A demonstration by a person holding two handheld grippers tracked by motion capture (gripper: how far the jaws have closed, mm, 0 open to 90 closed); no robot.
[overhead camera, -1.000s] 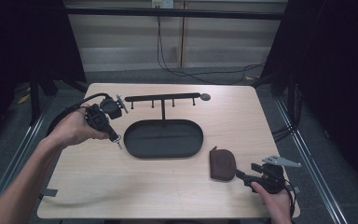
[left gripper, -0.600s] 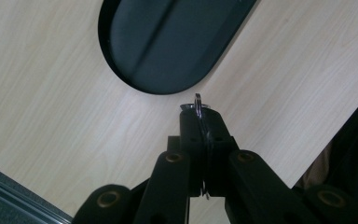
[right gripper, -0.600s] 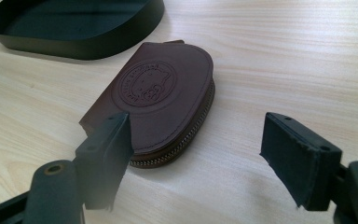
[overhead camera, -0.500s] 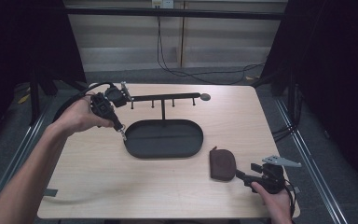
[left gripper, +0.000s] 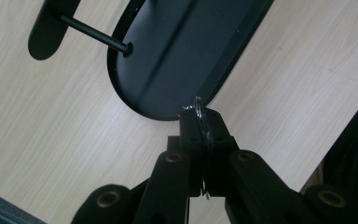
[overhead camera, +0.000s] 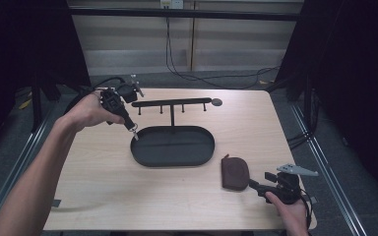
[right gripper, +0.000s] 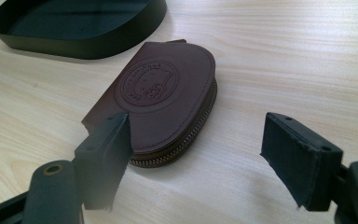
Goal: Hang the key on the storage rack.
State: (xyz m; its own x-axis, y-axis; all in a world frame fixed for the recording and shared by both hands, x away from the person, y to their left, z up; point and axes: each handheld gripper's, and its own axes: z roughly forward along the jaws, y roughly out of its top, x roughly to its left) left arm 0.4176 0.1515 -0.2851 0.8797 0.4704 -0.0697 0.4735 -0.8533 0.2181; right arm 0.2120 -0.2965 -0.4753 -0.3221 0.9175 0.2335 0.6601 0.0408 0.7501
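The counter (overhead camera: 103, 196) was pale, matt wood grain. The oval tray (overhead camera: 172, 146) looked like smooth, satin black metal. The pouch (right gripper: 163, 100) was brown embossed leather with a metal zip. The ring (left gripper: 198, 106) was shiny metal.

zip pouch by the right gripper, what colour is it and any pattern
Brown leather zip pouch, with a round embossed emblem on top; the right gripper view shows it best.

embossed seal on pouch (right gripper: 158, 100), lettering illegible

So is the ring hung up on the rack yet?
Not yet. The left gripper is shut on the ring, above the tray rim, near the rack. Its pegs look bare. The right gripper waits open by the pouch.
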